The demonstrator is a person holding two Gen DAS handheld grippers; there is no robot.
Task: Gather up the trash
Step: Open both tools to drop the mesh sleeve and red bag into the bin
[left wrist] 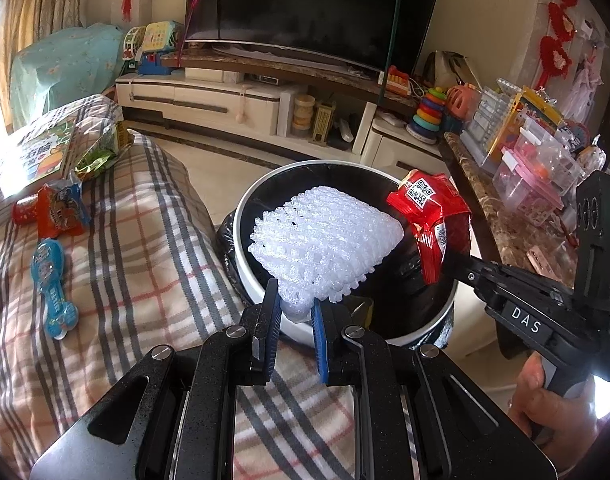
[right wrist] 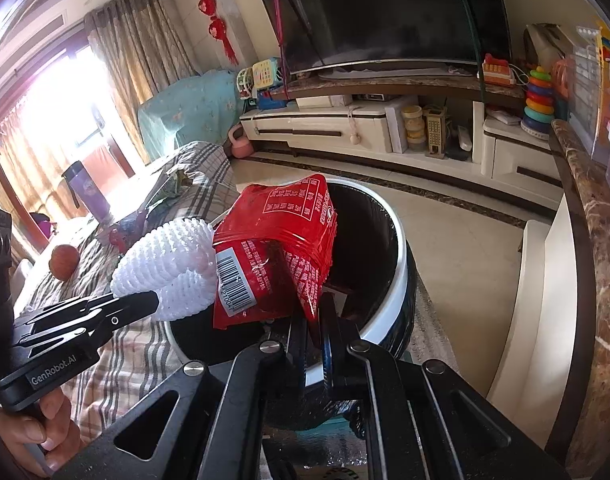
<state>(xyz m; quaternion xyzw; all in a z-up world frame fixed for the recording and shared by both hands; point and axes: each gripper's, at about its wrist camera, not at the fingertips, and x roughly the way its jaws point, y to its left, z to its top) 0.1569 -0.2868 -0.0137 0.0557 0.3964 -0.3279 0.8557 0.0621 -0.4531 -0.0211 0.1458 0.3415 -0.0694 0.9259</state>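
Presently, the left gripper (left wrist: 295,312) has its fingers clenched on the narrow end of a white foam net (left wrist: 325,240), which hangs over the open mouth of the black-lined trash bin (left wrist: 305,336). The right gripper (right wrist: 319,320) grasps a red snack wrapper (right wrist: 281,248) above the same bin, touching the net. Beside the bin, on the plaid-covered couch (left wrist: 145,248), lie a blue packet (left wrist: 53,288) and an orange wrapper (left wrist: 59,210).

Both handheld grippers are matte black metal linkages with silver pivot screws. The left gripper (left wrist: 295,314) has blue fingers (left wrist: 319,344); the right gripper (right wrist: 319,320) carries a white "DAS" label.
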